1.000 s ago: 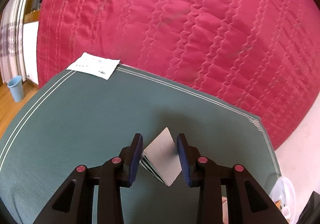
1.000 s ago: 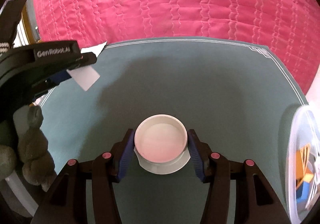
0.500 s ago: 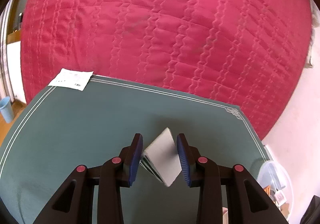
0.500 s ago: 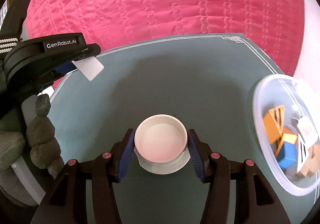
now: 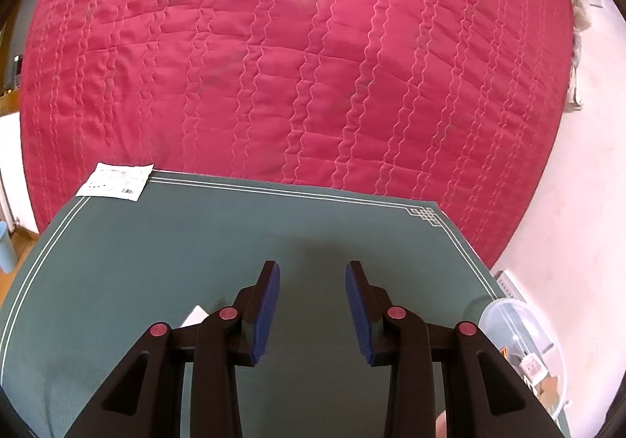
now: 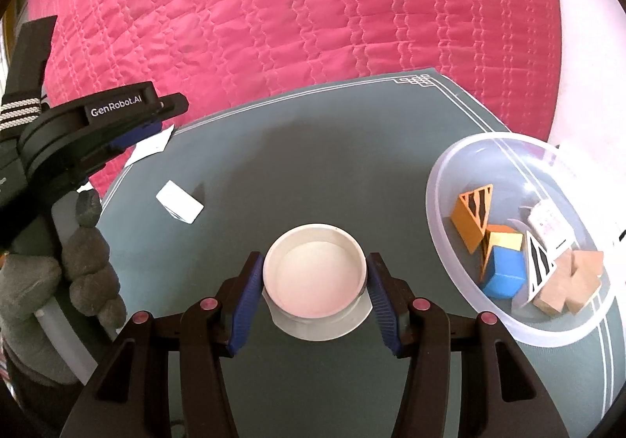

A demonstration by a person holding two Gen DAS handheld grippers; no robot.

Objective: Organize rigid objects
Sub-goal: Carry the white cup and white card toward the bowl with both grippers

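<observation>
My right gripper [image 6: 315, 273] is shut on a white round cup-like container [image 6: 315, 273] and holds it above the green mat [image 6: 313, 164]. My left gripper [image 5: 311, 301] is open and empty above the mat; it also shows in the right wrist view [image 6: 133, 133] at the left. A small white card box [image 6: 180, 201] lies on the mat below the left gripper; a corner of it shows in the left wrist view [image 5: 195, 315]. A clear plastic bowl [image 6: 450, 180] at the right holds several blocks: orange, blue, tan and black-and-white.
The mat lies on a red quilted bedspread [image 5: 313, 66]. A white paper slip [image 5: 115, 185] lies at the mat's far left corner. The clear bowl's rim shows in the left wrist view [image 5: 504, 309] at the lower right. A blue bin [image 5: 6, 254] stands on the floor at left.
My left gripper opened and let go of the white card box, which now lies on the mat. Both views swung right; the bowl of blocks came further into view.
</observation>
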